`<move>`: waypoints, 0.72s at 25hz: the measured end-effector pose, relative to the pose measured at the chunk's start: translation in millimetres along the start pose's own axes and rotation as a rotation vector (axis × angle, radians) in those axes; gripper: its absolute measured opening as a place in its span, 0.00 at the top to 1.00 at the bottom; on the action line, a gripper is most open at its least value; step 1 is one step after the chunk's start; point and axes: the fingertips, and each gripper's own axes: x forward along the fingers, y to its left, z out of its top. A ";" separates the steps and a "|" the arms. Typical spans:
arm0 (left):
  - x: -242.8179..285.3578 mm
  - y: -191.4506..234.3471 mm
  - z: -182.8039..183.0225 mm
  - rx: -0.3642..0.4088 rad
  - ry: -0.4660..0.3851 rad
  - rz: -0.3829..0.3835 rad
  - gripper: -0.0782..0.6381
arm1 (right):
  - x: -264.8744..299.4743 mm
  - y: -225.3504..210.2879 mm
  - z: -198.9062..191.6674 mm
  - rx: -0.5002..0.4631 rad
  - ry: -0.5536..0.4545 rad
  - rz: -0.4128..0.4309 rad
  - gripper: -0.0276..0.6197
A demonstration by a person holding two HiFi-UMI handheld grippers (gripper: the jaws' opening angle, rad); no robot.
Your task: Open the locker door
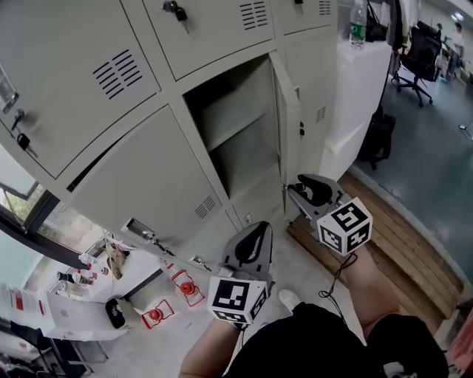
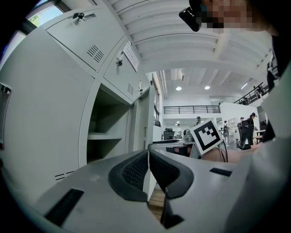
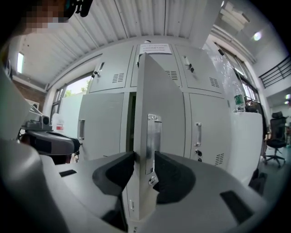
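Observation:
The grey locker door [image 1: 288,125] stands swung out, edge-on, from its open compartment [image 1: 236,125], which has one shelf inside. My right gripper [image 1: 295,190] is at the door's lower free edge. In the right gripper view the door [image 3: 157,109] and its metal latch plate [image 3: 153,136] sit between the jaws of that gripper [image 3: 144,164], whose pads lie close on either side without a clear squeeze. My left gripper [image 1: 251,236] hangs lower, away from the lockers, its pads [image 2: 136,170] pressed together on nothing.
Closed lockers [image 1: 74,66] with keys surround the open one. A wooden platform [image 1: 403,244] lies to the right, a black bag [image 1: 378,136] beside a white counter carrying a bottle [image 1: 358,22]. Red-and-white items [image 1: 185,284] lie on the floor by a low table [image 1: 66,310].

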 end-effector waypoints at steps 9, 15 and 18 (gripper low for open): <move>12.6 -14.5 -5.3 -0.021 0.002 -0.067 0.86 | -26.6 -26.7 -5.0 0.016 -0.003 -0.140 0.66; 24.9 -27.6 -7.5 -0.025 0.007 -0.115 0.86 | -43.9 -49.8 -8.9 0.028 -0.003 -0.220 0.69; 30.3 -32.8 -7.5 -0.025 0.008 -0.132 0.86 | -49.7 -58.5 -10.0 0.024 0.002 -0.247 0.69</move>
